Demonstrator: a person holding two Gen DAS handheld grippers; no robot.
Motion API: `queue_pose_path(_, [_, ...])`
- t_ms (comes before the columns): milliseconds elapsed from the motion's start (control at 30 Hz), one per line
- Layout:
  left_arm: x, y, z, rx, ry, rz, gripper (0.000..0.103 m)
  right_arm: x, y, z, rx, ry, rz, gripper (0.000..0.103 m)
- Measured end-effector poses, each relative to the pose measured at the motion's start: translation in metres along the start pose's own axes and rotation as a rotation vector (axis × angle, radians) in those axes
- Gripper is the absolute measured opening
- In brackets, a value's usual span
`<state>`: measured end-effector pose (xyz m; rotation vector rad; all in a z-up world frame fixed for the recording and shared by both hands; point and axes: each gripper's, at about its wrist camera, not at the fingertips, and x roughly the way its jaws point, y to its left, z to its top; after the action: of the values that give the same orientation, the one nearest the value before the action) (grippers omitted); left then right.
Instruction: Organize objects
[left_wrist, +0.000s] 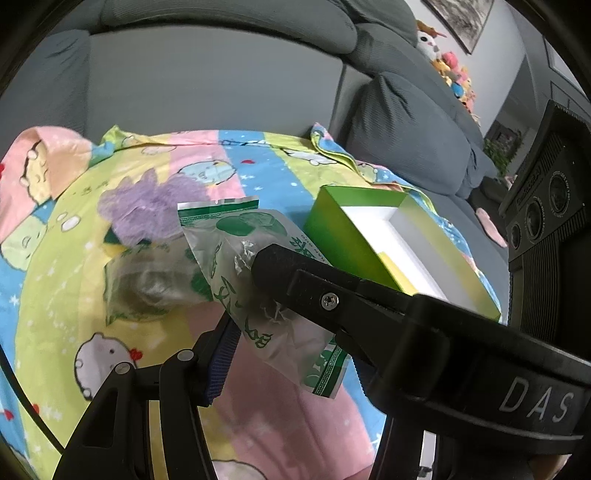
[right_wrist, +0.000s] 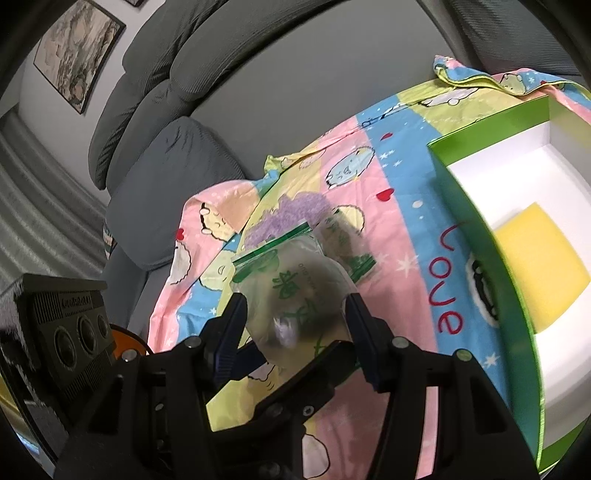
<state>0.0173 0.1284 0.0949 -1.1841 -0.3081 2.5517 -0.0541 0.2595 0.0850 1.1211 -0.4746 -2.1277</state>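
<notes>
A clear packet with green print hangs above the cartoon-print cloth, and it also shows in the right wrist view. My left gripper looks shut on the packet. My right gripper has its jaws apart on either side of the packet, and one right finger crosses the left wrist view over it. A second similar packet lies on the cloth behind. A purple fluffy thing lies further back. A green box with a white inside holds a yellow sponge.
The cloth covers a low surface in front of a grey sofa. Plush toys lie on the sofa at the far right. The green box wall stands close to my right gripper.
</notes>
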Motion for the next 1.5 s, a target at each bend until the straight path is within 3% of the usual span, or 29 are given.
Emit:
queue_pose_path(733, [0.039, -0.085, 0.030, 0.229, 0.063, -0.050, 0.058, -0.057, -0.067, 0.022, 0.163, -0.168, -0.029, 0.056])
queue_pose_path(1500, [0.072, -0.154, 0.027, 0.375, 0.128, -0.119, 0.058, -0.106, -0.127, 0.015, 0.333, -0.281, -0.091, 0.055])
